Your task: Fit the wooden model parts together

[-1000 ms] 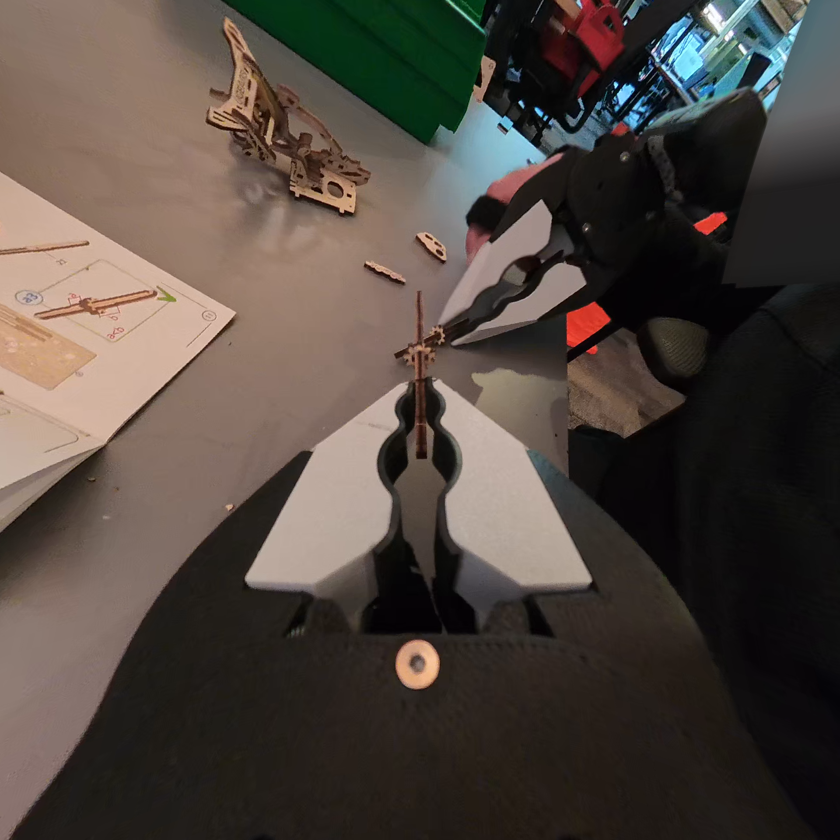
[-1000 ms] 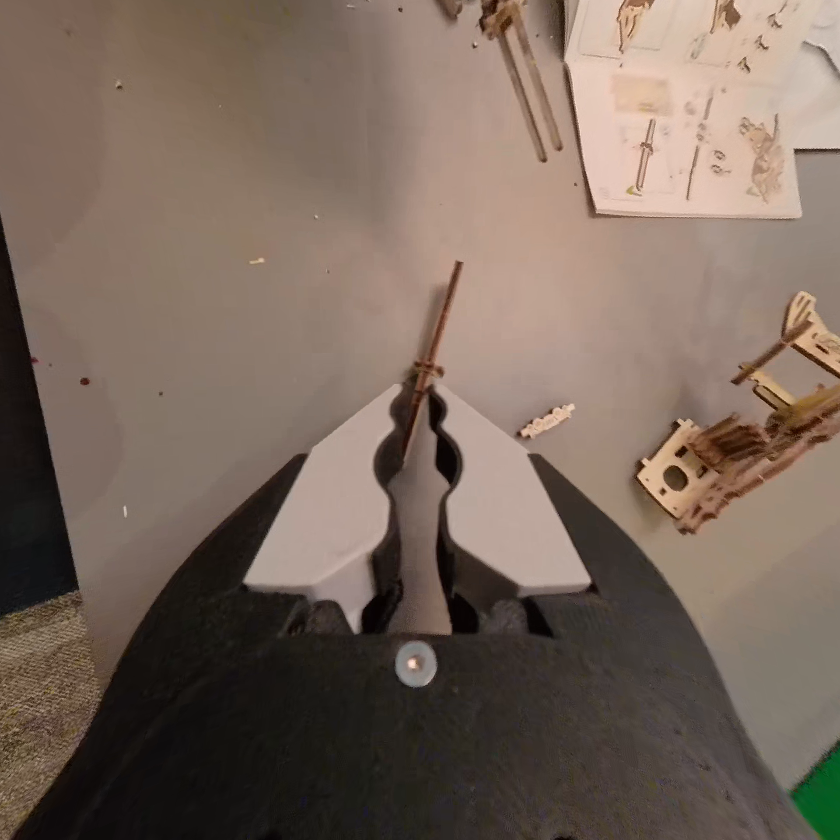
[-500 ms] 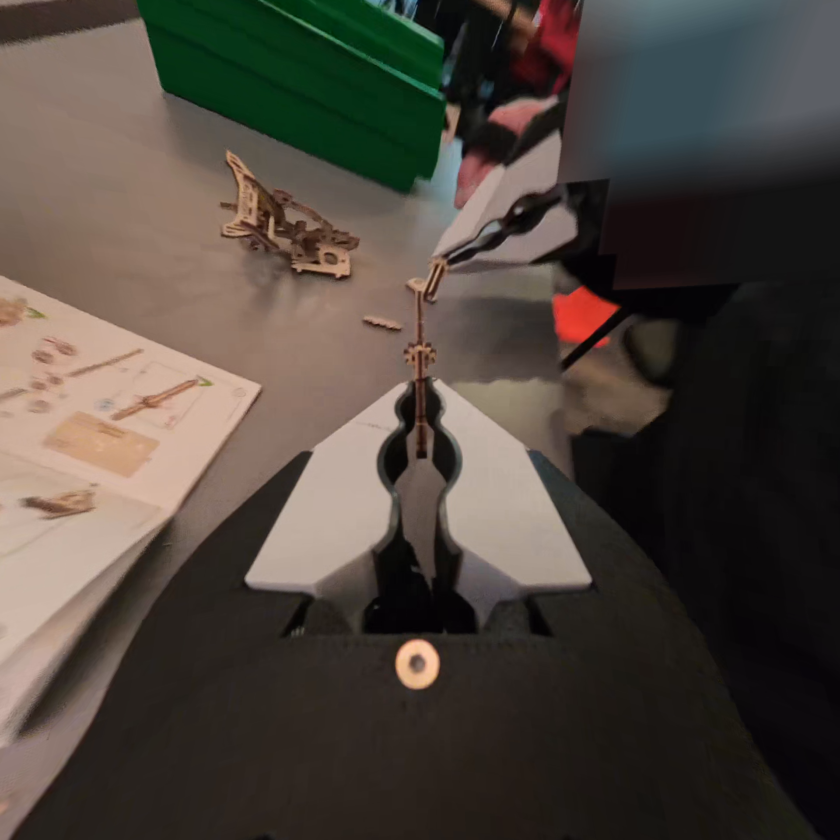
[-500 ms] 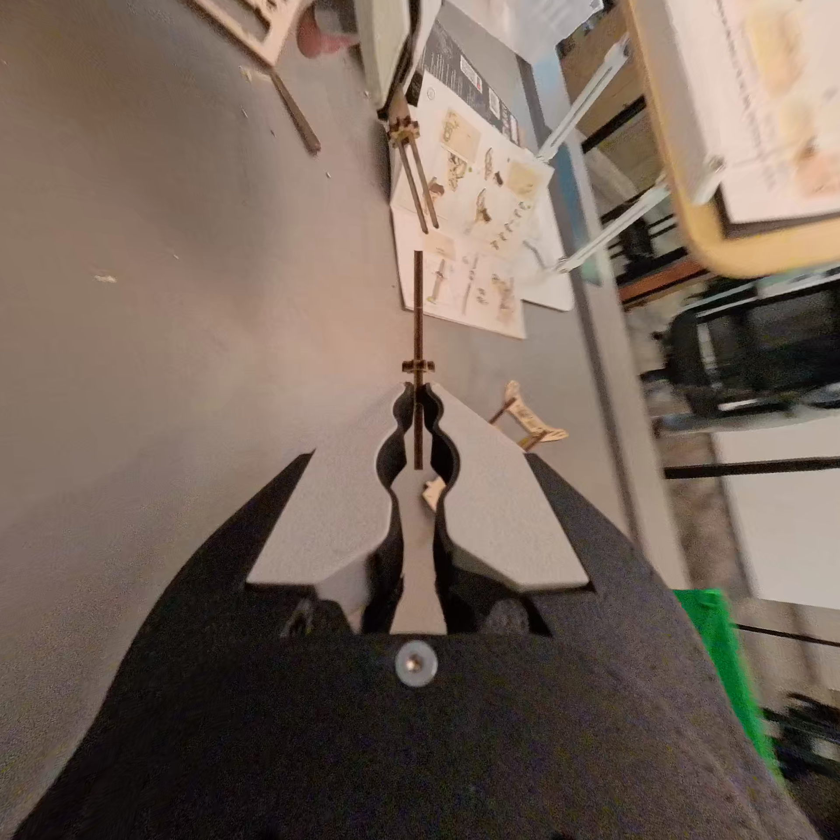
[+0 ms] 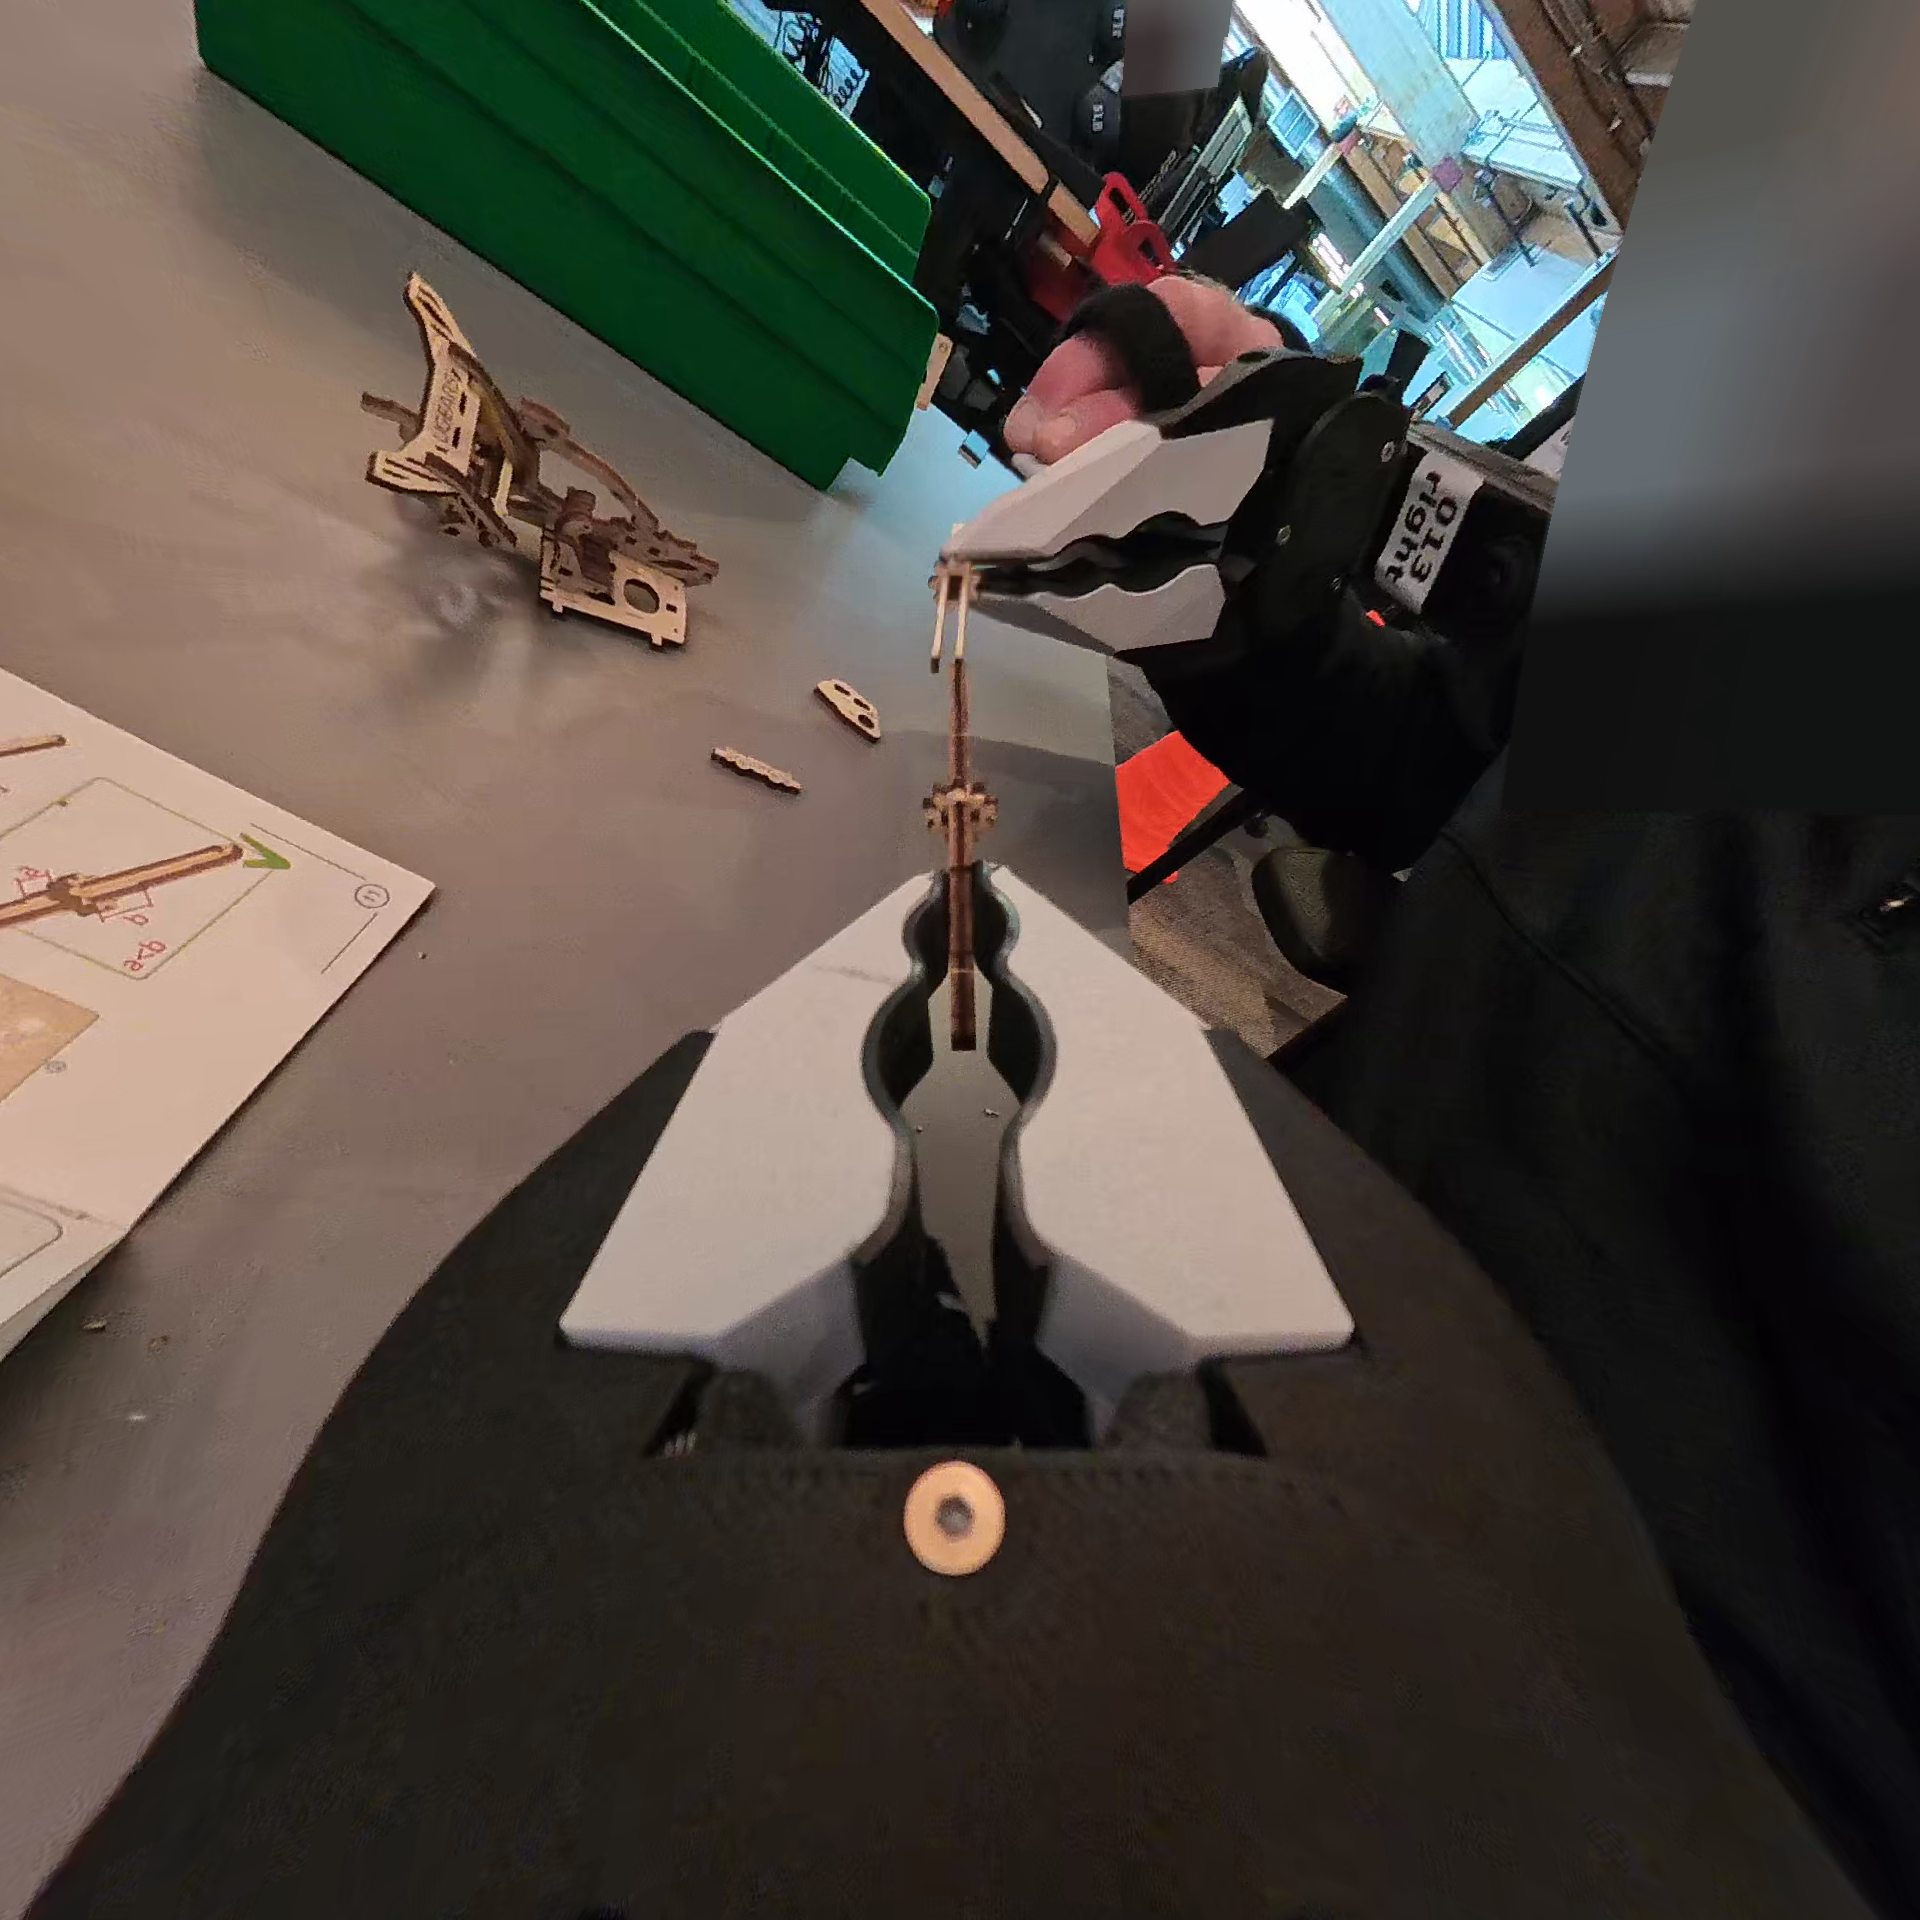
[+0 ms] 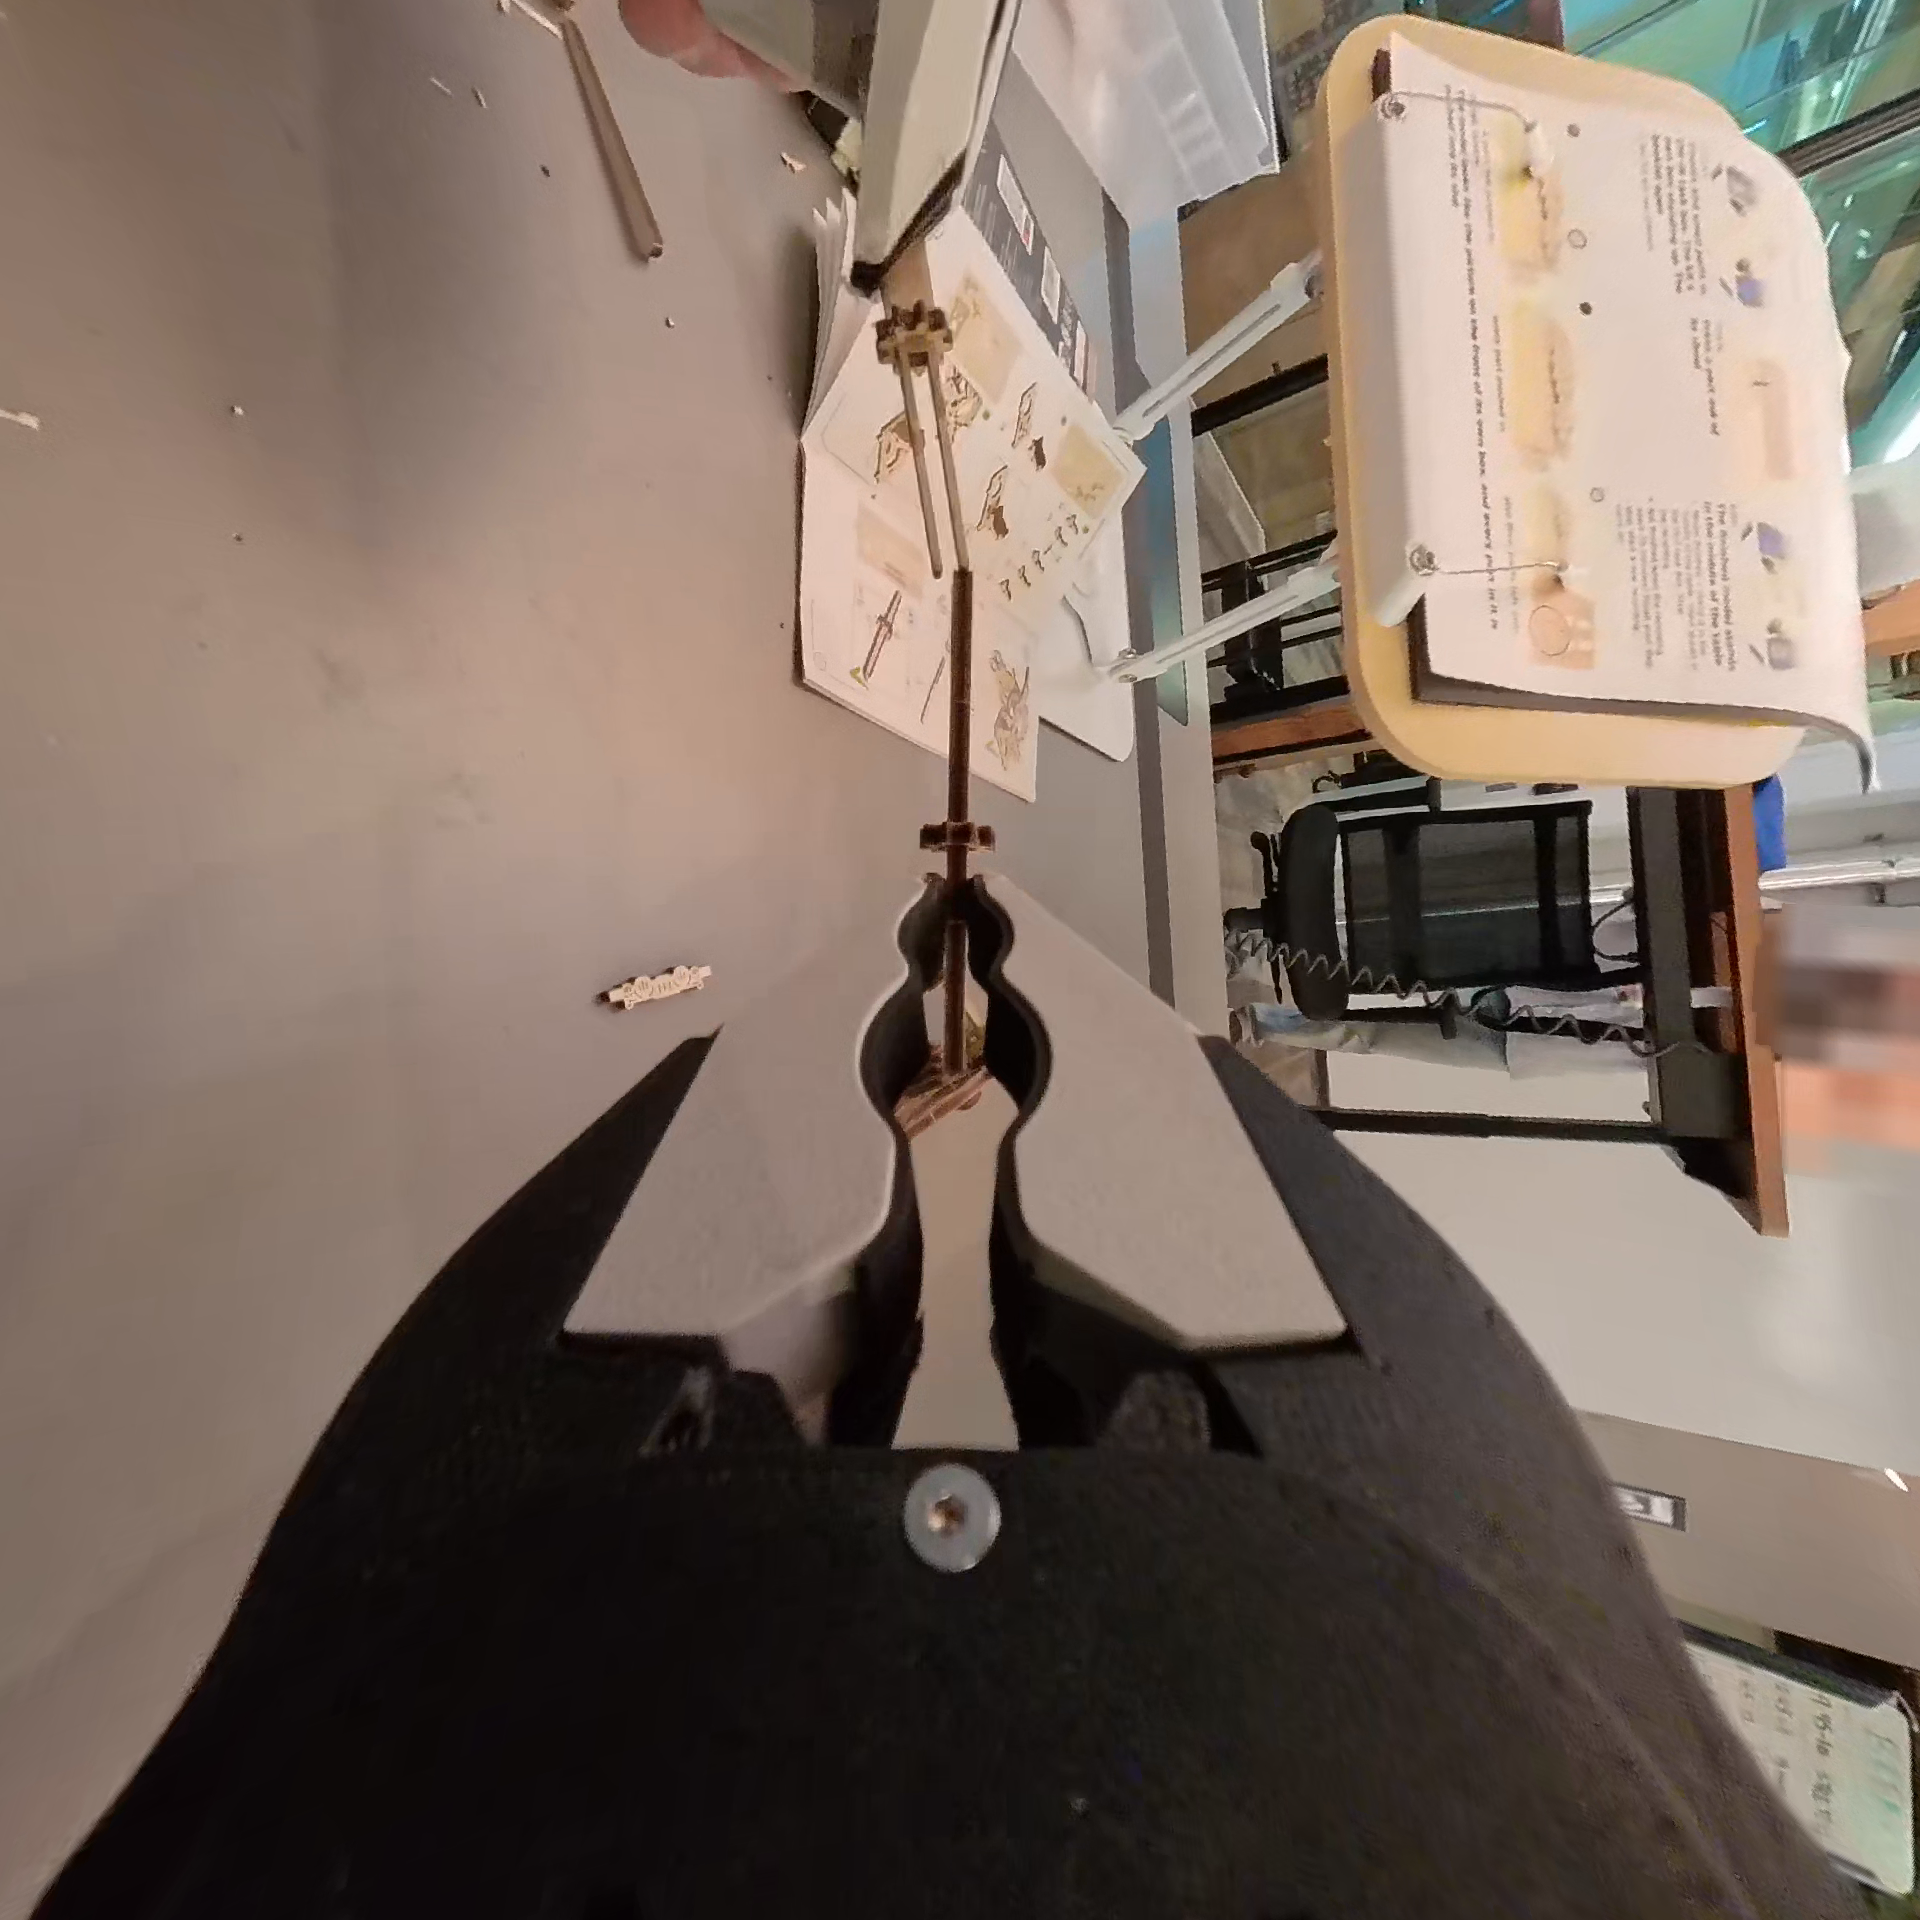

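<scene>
My left gripper [image 5: 961, 873] is shut on a thin wooden rod [image 5: 961, 727] with a small toothed collar that points forward above the grey table [image 5: 260, 312]. My right gripper [image 6: 951, 883] is shut on a second thin wooden rod [image 6: 958, 707] with its own collar. In the left wrist view the right gripper [image 5: 961, 566] holds its piece [image 5: 951, 618] pointing down, its tip against the tip of my left rod. In the right wrist view the left gripper [image 6: 883, 275] shows at the top, and its piece [image 6: 930, 457] looks like two parallel strips.
A part-built wooden model [image 5: 530, 520] lies on the table before green bins [image 5: 623, 208]. Two small loose wooden pieces [image 5: 756, 771] [image 5: 849, 710] lie near the rods. An open instruction booklet [image 5: 156, 935] is at the left. The table edge [image 5: 1112, 810] runs just right of the rods. The grippers' ends are close to 11 centimeters from one another.
Both grippers kept their grip. The right gripper rose from beside the left rod's collar and turned, so the two pieces now meet tip to tip.
</scene>
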The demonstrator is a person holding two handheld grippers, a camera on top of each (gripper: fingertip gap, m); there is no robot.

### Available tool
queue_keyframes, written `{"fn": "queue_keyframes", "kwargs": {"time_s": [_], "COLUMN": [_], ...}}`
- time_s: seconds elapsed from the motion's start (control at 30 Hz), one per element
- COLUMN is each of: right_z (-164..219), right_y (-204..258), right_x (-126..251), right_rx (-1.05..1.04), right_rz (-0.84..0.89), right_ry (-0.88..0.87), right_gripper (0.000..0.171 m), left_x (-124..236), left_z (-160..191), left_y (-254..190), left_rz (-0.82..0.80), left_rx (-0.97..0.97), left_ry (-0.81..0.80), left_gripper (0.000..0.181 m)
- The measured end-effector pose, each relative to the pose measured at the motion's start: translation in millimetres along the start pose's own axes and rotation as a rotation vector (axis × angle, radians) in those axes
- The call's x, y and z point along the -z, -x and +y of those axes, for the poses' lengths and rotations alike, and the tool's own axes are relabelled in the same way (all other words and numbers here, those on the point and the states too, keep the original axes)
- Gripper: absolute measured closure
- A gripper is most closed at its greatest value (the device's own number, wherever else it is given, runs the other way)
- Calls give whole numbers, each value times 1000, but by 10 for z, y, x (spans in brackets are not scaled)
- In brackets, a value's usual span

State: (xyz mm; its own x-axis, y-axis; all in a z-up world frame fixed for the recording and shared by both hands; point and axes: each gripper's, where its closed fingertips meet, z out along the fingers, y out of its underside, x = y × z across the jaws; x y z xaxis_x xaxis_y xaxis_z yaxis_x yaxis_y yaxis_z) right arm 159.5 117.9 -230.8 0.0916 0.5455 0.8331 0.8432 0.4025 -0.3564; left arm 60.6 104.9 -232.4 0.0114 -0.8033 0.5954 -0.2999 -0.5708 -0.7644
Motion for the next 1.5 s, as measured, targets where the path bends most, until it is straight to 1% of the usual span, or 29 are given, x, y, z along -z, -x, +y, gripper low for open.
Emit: {"fn": "queue_keyframes", "kwargs": {"time_s": [0.37,0.53,0.8,0.93,1.3,1.5], "right_z": [13,17,-29,7,-54,-151], "right_y": [-25,-16,4,-21,4,70], "right_x": [42,16,15,34,15,-52], "right_rx": [-43,-7,-17,-35,23,71], "right_rz": [-38,-45,-57,-62,-72,-96], "right_ry": [-40,-26,-56,-59,-55,-48], "right_gripper": [171,171,171,171,171,170], "left_x": [-7,-13,-19,-16,-43,-105], "left_z": [10,-19,-7,-10,-16,22], "left_y": [-10,-8,-14,3,-26,-24], "left_rz": [23,30,36,34,36,-4], "left_rx": [30,35,37,42,30,4], "left_ry": [2,-13,2,2,21,82], "left_gripper": [179,179,179,179,179,179]}}
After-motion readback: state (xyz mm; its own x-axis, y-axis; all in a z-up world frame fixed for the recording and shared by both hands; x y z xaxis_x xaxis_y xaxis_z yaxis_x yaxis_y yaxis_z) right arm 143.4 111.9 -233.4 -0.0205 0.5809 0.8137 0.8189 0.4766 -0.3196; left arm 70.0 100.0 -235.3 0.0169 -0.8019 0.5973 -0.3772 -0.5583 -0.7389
